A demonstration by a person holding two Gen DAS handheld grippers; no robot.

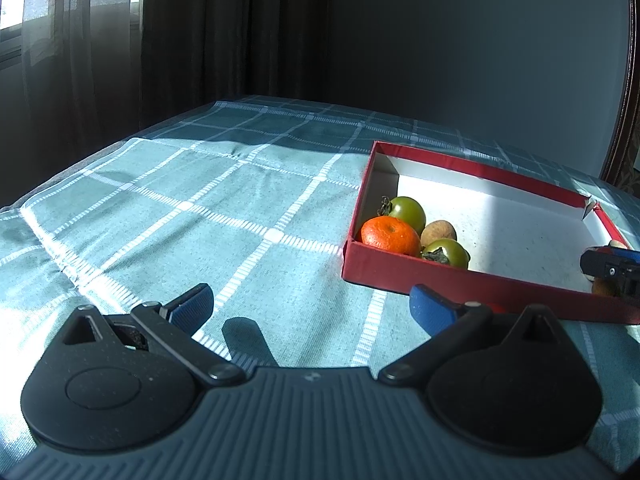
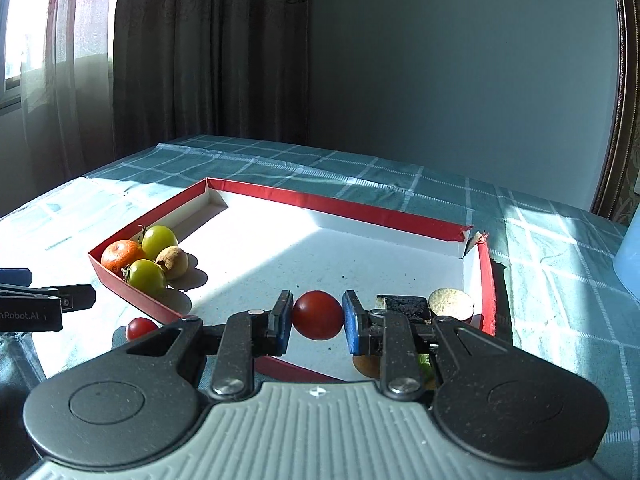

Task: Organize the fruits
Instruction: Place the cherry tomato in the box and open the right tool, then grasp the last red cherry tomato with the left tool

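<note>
Inside red box (image 2: 360, 206) rim, bare floor

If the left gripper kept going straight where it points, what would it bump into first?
Probably just the tablecloth. The open left gripper points slightly downward at bare cloth, and the red box sits off to its right, though depth is hard to judge.

Right gripper (image 2: 317, 316): pitched downward, jaws clamped on a small red tomato (image 2: 318, 315), one blue pad at its 9 o'clock side, the other at 3 o'clock. Left gripper (image 1: 312, 306): pitched downward, jaws spread wide, nothing between the pads.
</note>
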